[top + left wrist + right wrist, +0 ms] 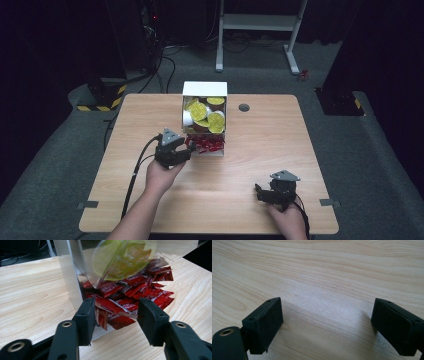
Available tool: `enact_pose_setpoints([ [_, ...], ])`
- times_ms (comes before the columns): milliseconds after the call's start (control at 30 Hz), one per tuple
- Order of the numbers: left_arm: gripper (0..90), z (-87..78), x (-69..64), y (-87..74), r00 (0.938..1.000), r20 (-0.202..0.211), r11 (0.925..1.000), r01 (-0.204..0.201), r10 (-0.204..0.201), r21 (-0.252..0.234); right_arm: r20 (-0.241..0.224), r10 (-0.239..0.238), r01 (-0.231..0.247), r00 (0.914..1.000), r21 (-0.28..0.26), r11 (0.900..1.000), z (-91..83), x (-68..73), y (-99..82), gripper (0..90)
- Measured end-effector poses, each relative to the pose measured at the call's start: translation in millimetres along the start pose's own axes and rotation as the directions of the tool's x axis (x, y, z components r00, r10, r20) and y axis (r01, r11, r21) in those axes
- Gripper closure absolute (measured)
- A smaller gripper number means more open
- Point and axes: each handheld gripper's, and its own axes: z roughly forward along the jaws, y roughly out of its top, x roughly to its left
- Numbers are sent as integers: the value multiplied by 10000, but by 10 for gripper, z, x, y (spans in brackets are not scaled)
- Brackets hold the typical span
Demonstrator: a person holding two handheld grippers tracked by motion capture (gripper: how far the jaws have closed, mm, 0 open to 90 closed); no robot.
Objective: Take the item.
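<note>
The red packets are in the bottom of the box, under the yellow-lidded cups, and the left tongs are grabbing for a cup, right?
Not quite. The left tongs reach for the red packets, not a cup; the left gripper view shows the packets between their open jaws. The rest holds: the packets lie in the bottom of the box, under the yellow-lidded cups.

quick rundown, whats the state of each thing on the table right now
left tool: jaws open around the red packets, pads not pressing yet
right tool: open, nothing between its jaws, low over bare wood
red packets: heaped in the bottom of the dispenser, some spilling out at its front
yellow-lidded cups: piled in the upper compartment
white dispenser box: upright, well stocked
table: bare apart from the box
</note>
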Motion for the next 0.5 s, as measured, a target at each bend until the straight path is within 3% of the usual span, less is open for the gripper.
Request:
enact_pose_setpoints([
  [100, 512, 17, -2, -8, 9999, 3, 9998, -151, 151, 106, -14, 11, -11, 10000, -4, 10000, 0, 1, 0, 104],
  [367, 574, 9, 30, -59, 9999, 21, 9999, 143, -143, 73, -5, 16, -16, 10000, -18, 10000, 0, 2, -1, 105],
  [500, 644, 5, 20, -91, 9998, -181, 9999, -83, 84, 62, -7, 15, -15, 10000, -21, 10000, 0, 2, -1, 105],
])
